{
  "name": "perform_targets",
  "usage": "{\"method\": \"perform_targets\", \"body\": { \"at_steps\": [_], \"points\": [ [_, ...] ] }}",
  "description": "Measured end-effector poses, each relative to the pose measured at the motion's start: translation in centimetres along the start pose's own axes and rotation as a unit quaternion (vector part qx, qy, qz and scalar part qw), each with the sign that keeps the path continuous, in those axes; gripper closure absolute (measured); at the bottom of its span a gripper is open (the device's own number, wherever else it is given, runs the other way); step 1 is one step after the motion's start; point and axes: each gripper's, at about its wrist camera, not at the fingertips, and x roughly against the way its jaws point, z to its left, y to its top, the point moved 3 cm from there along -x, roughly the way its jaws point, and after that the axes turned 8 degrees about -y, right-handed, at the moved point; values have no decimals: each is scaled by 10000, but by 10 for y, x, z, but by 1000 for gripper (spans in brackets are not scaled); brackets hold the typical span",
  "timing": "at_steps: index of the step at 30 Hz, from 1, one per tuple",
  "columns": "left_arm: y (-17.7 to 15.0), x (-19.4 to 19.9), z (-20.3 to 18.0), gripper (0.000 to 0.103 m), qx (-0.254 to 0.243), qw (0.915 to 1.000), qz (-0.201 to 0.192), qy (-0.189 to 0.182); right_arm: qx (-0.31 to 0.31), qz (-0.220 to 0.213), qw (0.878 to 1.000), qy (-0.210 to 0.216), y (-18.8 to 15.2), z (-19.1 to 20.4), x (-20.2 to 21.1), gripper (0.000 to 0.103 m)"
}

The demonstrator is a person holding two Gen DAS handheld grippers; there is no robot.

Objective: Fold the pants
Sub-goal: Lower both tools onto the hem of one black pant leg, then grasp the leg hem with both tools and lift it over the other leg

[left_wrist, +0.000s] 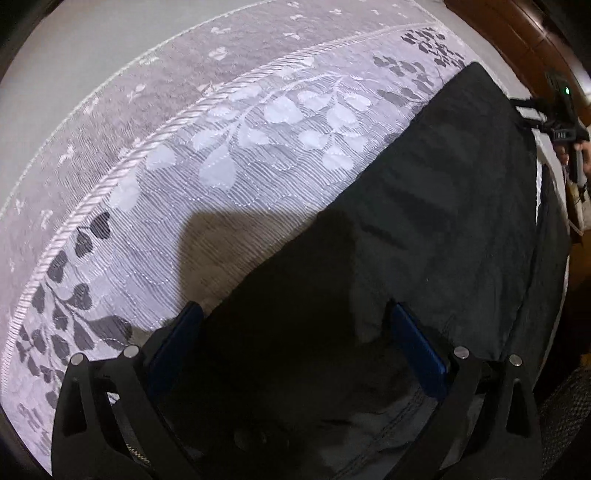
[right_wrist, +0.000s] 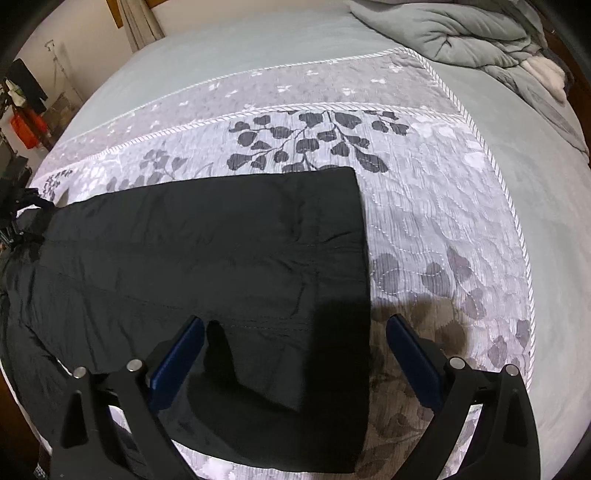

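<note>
Black pants (right_wrist: 207, 258) lie flat on my leaf-print quilt (right_wrist: 424, 206), hem edge square, with bare quilt beyond it. Both my left gripper (left_wrist: 295, 314) and right gripper (right_wrist: 295, 325) hang spread wide, holding nothing, over the cloth's near edge.

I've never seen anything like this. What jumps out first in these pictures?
A dark, flat-lying pair of fabric pants stretches across a pale grey quilted bedspread with leaf patterns. Both the left hand-held gripper and the right hand-held gripper hover open over opposite ends. A rumpled grey comforter is heaped in the bed's far corner.

Both left tongs (left_wrist: 295, 314) and right tongs (right_wrist: 295, 325) hover with jaws spread wide.
</note>
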Motion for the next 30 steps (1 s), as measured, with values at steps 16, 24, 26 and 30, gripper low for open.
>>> {"method": "perform_targets", "body": {
  "at_steps": [16,24,26,30],
  "points": [
    [-6,5,-15,96,-13,9997,-220,41,-404,-153,9991,27,9,-19,7,4],
    [-22,28,-6,98,143,9980,-598,-140,-596,-73,9981,141,57,-37,-20,4],
    [-23,28,-6,98,142,9979,-625,-136,-535,-41,9985,109,67,-39,-31,4],
    [-16,20,-10,97,119,9983,-560,-96,-398,65,9991,-161,77,-39,-51,4]
  ]
}}
